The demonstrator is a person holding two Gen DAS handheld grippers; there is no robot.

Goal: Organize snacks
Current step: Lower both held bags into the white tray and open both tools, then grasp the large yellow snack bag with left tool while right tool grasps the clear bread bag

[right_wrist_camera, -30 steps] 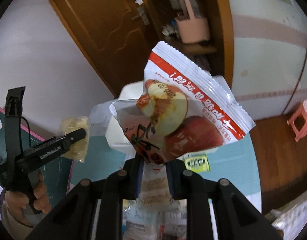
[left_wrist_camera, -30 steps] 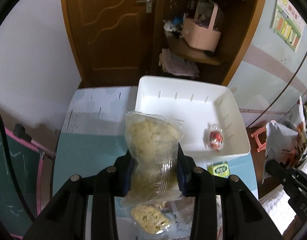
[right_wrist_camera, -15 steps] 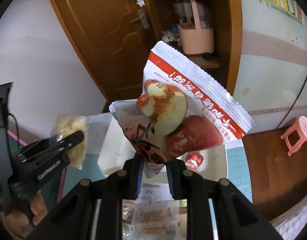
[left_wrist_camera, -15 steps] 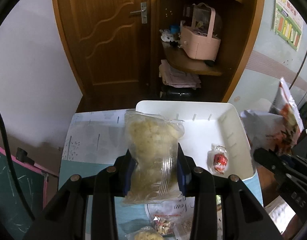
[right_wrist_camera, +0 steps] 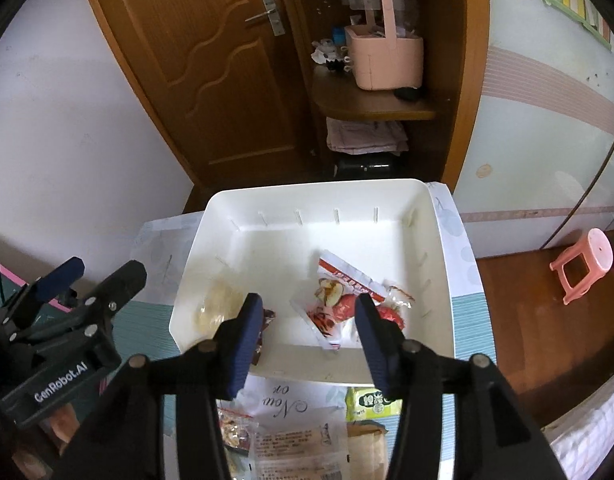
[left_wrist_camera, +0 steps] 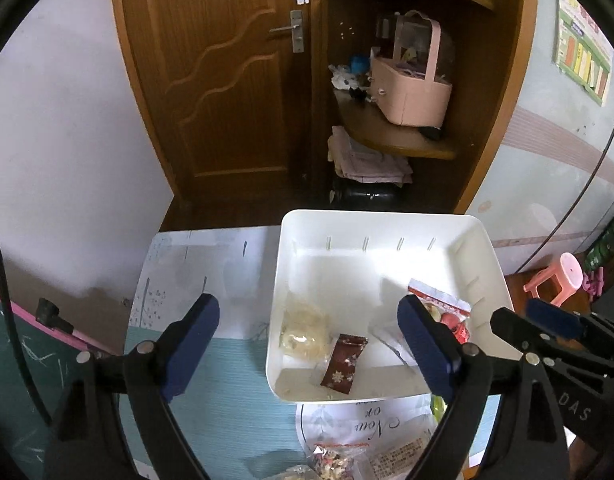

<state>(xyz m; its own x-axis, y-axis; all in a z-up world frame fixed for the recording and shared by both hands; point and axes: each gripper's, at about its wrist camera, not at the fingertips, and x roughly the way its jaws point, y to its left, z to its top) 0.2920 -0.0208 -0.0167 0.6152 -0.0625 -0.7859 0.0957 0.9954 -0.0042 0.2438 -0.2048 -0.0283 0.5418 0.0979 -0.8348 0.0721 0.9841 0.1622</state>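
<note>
White plastic frames the scene: a shallow bin [left_wrist_camera: 381, 236] on the worktop [left_wrist_camera: 227, 380] now holds several snacks. Lying inside are a clear pack of pale, crumbly pieces [left_wrist_camera: 303, 330] at the left, a small dark-brown packet with snowflake print [left_wrist_camera: 343, 364] beside it, and a red-and-white apple-print bag [right_wrist_camera: 341, 296] at the right, touching a small red-wrapped sweet [right_wrist_camera: 391, 312].

Above the bin's near edge, the left gripper [left_wrist_camera: 309, 344] has its blue-padded fingers [left_wrist_camera: 191, 340] spread wide and opening, with nothing clamped between them. The right gripper [right_wrist_camera: 309, 332] hovers just over the apple-print bag, its fingers [right_wrist_camera: 245, 344] also parting and clear of the bag (which lies flat on the bin's floor).

Nearer the cameras, on the worktop outside the bin, lie a printed paper sheet [right_wrist_camera: 291, 406], a green packet [right_wrist_camera: 371, 402] and further wrapped snacks [right_wrist_camera: 233, 428]. Behind stand a brown wooden door [left_wrist_camera: 227, 76], a corner shelf with a pink basket [left_wrist_camera: 411, 88], and a pink stool [right_wrist_camera: 583, 264] on the floor.
</note>
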